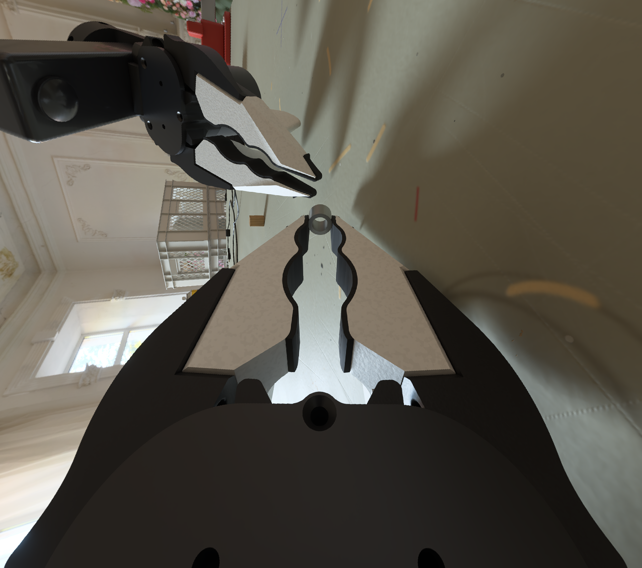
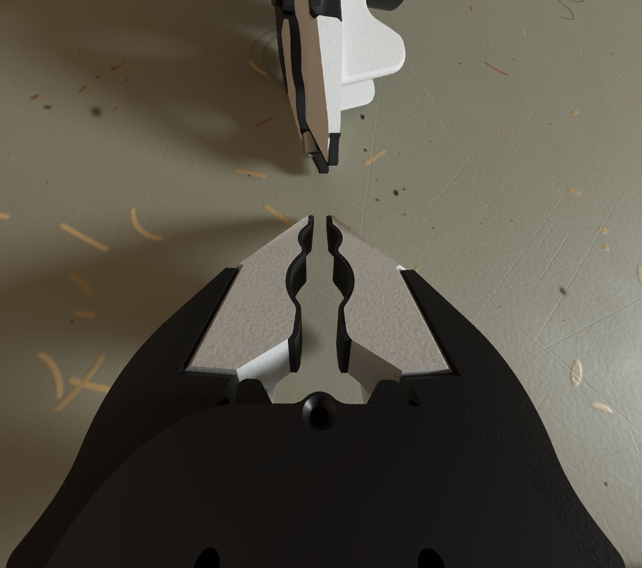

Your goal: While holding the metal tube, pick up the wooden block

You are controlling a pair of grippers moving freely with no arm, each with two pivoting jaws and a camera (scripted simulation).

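Grey-green scratched counter [image 2: 486, 238] under both tools. Left hand-held gripper [image 1: 320, 224] clamps metal tube [image 1: 320, 223] at its fingertips. Right hand-held gripper [image 2: 319, 221] nearly closed, empty, narrow gap. Wooden block [image 1: 256, 220] lies on counter, well apart from both

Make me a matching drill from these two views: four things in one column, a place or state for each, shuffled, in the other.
1. metal tube
2. right gripper
3. wooden block
4. white crate

a. far off, lying on the table
b. beyond the table's edge
c. pinched between the left gripper's fingertips
d. nearly closed, holding nothing

Pairs: 1-c, 2-d, 3-a, 4-b
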